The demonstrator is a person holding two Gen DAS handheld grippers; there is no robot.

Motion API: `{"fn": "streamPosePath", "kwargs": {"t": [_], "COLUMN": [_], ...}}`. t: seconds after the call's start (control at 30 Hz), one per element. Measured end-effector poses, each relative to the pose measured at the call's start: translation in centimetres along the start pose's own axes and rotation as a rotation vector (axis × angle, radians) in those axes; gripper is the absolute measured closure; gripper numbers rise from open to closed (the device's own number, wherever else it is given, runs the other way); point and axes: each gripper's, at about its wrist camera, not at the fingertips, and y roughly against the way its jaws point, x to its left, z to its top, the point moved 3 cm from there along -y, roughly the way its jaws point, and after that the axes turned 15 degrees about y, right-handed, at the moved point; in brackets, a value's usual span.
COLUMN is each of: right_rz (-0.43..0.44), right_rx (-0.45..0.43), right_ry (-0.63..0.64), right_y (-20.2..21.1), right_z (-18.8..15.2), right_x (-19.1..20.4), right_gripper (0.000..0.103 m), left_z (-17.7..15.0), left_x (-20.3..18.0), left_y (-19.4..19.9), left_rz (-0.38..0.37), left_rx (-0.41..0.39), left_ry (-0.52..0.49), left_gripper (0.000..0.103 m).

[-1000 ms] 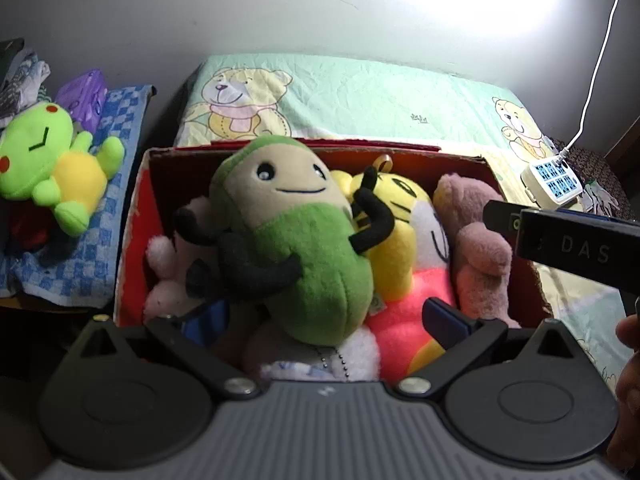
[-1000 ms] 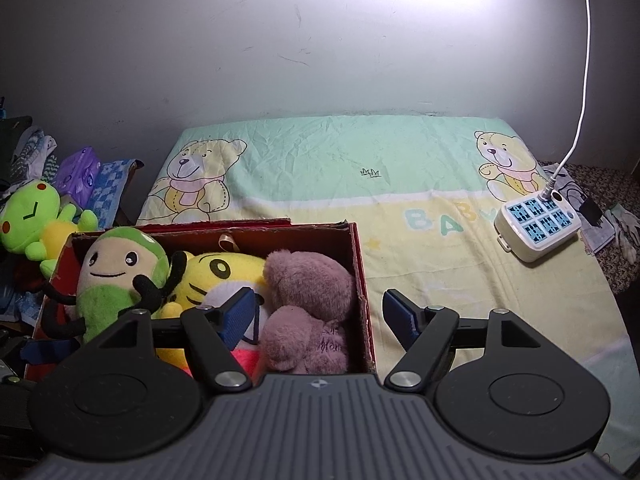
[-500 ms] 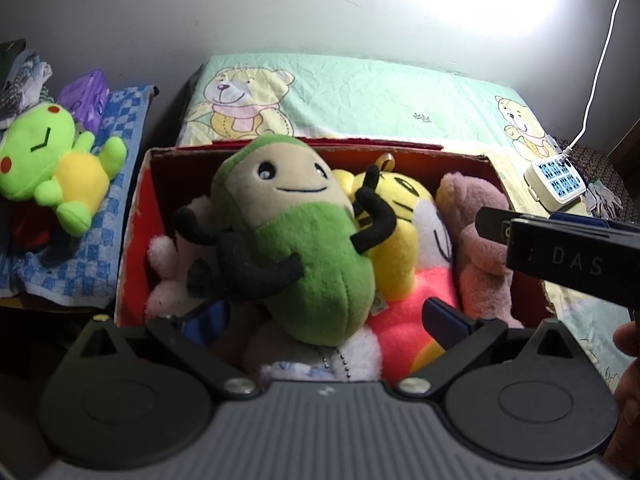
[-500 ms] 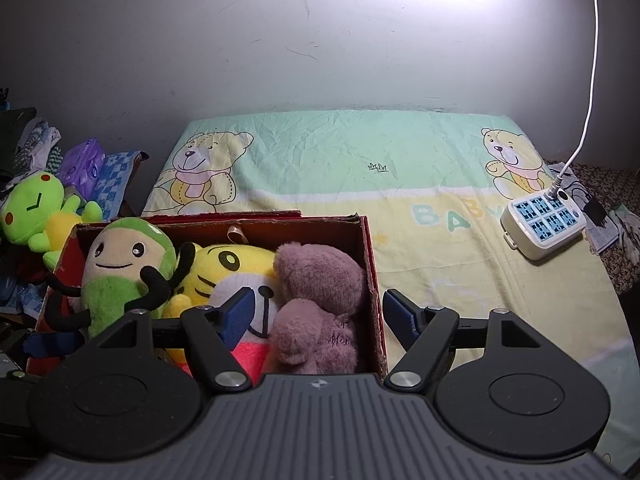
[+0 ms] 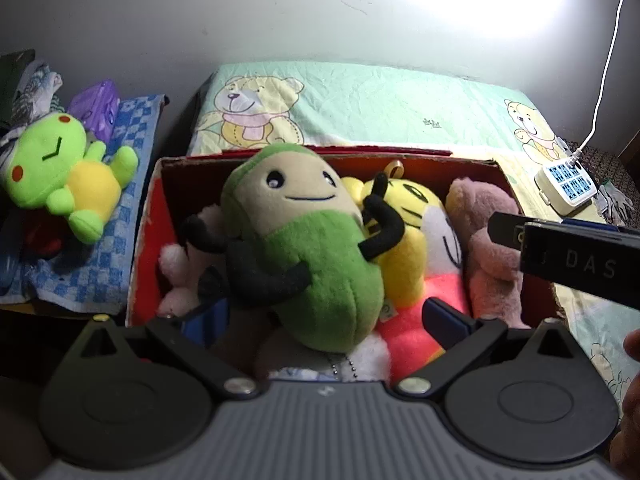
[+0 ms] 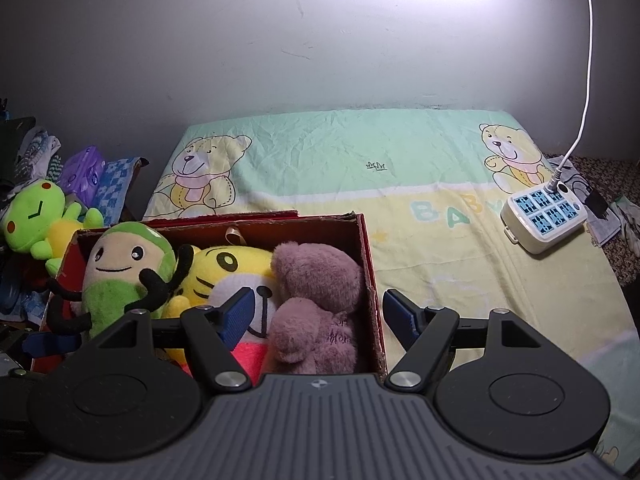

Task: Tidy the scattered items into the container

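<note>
Four soft toys at least crowd the red cardboard box [image 5: 144, 240], which sits at the near left edge of a bear-print bed sheet [image 6: 400, 184]. Leftmost and highest is a green bean-shaped doll [image 5: 304, 248] with a tan face and black limbs, lying over the others; beside it is a yellow tiger plush [image 5: 412, 220] with a white muzzle and a pink-red body, and against the right wall of the box a mauve teddy [image 6: 316, 300] slumps face down. A pale pink-white plush [image 5: 180, 276] is wedged under the green doll at the box's left side, mostly hidden. The left gripper [image 5: 326, 318] hangs over the near end of the box with its blue-padded fingers [image 5: 444, 316] spread wide on either side of the green doll's lower body, not pressing on it. The right gripper [image 6: 318, 314] is also spread apart, one finger above the tiger and the other outside the box's right wall, holding nothing. Outside the box, a lime frog plush [image 5: 60, 172] lies on a blue checked towel [image 5: 120, 208] to the left, and a white power strip [image 6: 544, 216] rests on the sheet at the far right.
</note>
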Motion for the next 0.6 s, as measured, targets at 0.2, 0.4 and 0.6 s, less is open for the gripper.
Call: {"fn": "streamPosePath", "kwargs": {"t": [0.2,0.4,0.6], "right_rz": [0.002,-0.003,0.001], "right_rx": [0.001,0.000,0.002], "right_ry": [-0.010,-0.010,-0.015], "right_y": [-0.06,-0.13,-0.19], "right_z": [-0.09,-0.18,-0.20], "right_x": [-0.09,-0.06,-0.15], "right_gripper": [0.029,0.029,0.029], "left_z": [0.00,0.05,0.24], "left_x": [-0.07,-0.01,0.03], "left_y": [-0.20,-0.10,-0.14], "left_rz": [0.007,0.031,0.042], "left_rx": [0.002,-0.026,-0.029], "left_ry": [-0.004,-0.001,0.001], "left_gripper": [0.001,0.001,0.001]}}
